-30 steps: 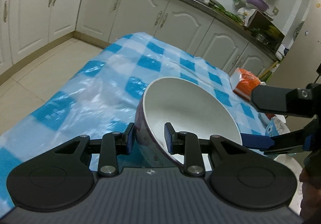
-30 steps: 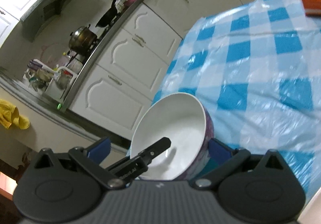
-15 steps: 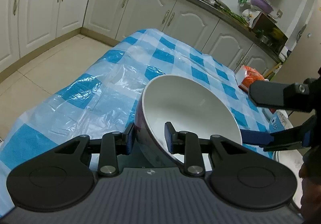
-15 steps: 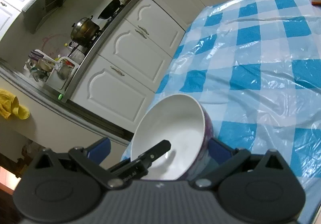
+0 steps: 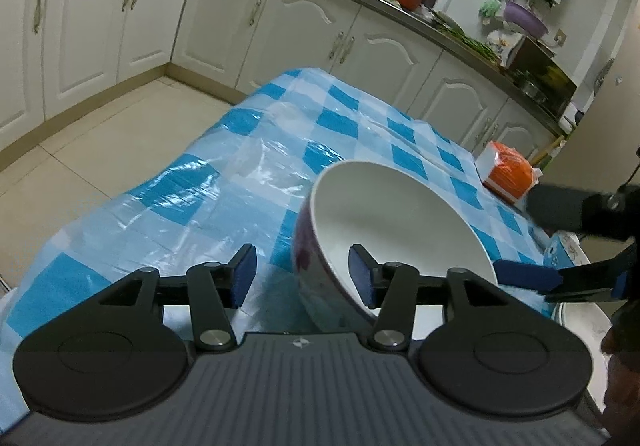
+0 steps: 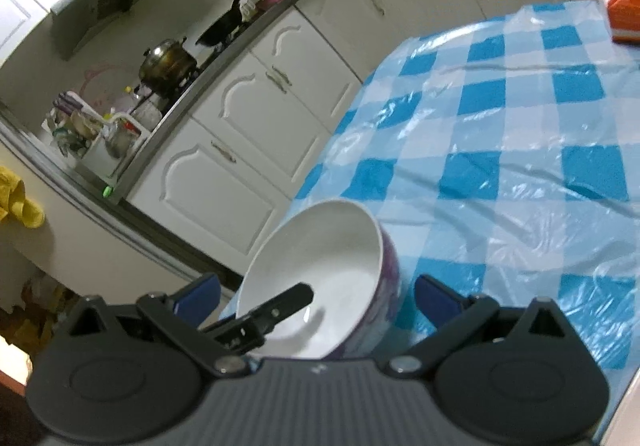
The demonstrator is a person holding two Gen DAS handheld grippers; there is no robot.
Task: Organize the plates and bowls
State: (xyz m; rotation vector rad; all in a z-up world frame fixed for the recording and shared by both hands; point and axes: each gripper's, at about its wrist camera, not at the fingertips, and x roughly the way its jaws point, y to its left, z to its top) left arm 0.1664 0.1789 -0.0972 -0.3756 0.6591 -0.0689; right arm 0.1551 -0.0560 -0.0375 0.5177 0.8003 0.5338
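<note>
Bowl [image 5: 400,230] first: white inside, purple-patterned outside, it sits tilted at the near edge of the desk [image 5: 248,182], which is covered in a blue-and-white checked plastic sheet. Both claws are gathered round it.

The left claw [image 5: 302,276] is opening. Its outer pad stands clear of the bowl's wall with a visible gap, and its inner pad [image 5: 360,276] is inside the rim, so the rim is between the pads but no longer pinched. The right claw [image 6: 316,296] is spread wide, one pad [image 6: 434,296] just beside the bowl's outer wall and the other off to the far side; it straddles the bowl without pressing on it.

This looks like a handover or a release, judging by the tilt. To do it well, the left claw should not back off until the bowl is either flat on the desk or firmly taken by the right one. The glazed wall is slick and the plastic sheet will slide, so the right claw should close on the rim squarely, one pad inside and one outside. The bowl is close to the desk edge; any push should go inward, toward the orange packet [image 5: 508,174].
</note>
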